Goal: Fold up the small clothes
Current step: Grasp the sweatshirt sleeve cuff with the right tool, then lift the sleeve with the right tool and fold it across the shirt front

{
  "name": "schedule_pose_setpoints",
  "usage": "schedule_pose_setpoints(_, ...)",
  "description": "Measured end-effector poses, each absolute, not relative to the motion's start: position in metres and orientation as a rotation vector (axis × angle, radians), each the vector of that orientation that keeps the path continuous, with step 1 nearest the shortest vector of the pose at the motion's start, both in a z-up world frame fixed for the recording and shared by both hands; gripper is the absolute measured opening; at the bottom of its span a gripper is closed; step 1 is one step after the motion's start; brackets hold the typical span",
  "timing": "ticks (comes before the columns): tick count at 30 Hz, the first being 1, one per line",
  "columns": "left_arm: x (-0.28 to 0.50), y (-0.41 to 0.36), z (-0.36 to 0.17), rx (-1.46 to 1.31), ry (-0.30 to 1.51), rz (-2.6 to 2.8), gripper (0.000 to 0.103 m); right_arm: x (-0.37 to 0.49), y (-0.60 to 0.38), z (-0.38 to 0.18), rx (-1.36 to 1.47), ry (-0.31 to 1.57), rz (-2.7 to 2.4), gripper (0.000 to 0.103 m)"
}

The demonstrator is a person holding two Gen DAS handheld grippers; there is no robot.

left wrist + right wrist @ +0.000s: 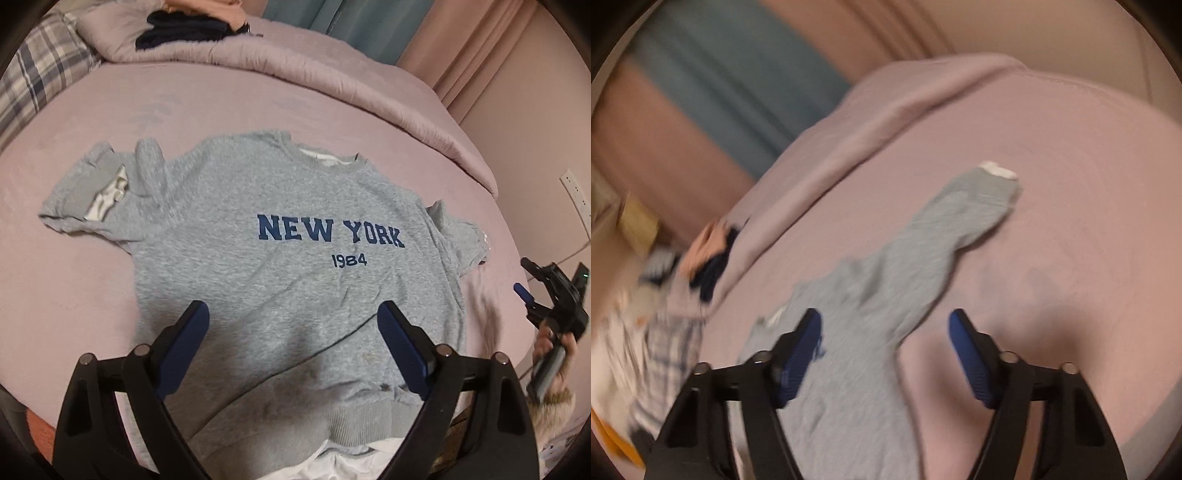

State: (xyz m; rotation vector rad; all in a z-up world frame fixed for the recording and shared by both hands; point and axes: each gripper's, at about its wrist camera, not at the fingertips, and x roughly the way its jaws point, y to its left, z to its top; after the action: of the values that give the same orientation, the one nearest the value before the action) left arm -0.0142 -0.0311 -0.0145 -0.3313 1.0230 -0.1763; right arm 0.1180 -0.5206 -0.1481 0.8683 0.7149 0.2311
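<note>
A grey sweatshirt (280, 236) with blue "NEW YORK 1984" lettering lies face up on the pink bed (92, 288), its left sleeve crumpled and showing a white lining. My left gripper (291, 310) hovers over the lower part of the shirt near the hem, open, with nothing between its fingers. My right gripper (526, 277), held by a hand, is at the right edge beside the shirt's right sleeve. In the blurred right wrist view the right gripper (882, 315) is open above the sweatshirt (857, 332), whose sleeve (979, 199) stretches away from it.
A rolled pink duvet (332, 62) runs along the far side with dark navy clothes (181, 29) on it. A plaid pillow (40, 81) lies at far left. White cloth (351, 461) shows at the near edge. A wall outlet (574, 192) is at right.
</note>
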Motion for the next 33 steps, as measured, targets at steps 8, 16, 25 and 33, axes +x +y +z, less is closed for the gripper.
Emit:
schedule_pose_setpoints(8,0.003,-0.038,-0.035,-0.331,1.08,-0.158,0.085,0.21,-0.575,-0.201,1.011,0.795,0.055,0.055)
schedule_pose_setpoints(16,0.012,-0.028,-0.035,-0.35,1.078,-0.134,0.085,0.26,-0.578,-0.24,1.117,0.872,-0.003,0.023)
schedule_pose_setpoints(25,0.011,0.005,-0.026,-0.408,1.032,-0.082,0.085,0.232,-0.589,-0.176,0.995,0.676,-0.039,0.003)
schedule_pose_setpoints(33,0.004,0.028,-0.019,-0.436,0.989,-0.063,0.085,0.199,-0.537,-0.054,0.726,0.422,0.041,0.003)
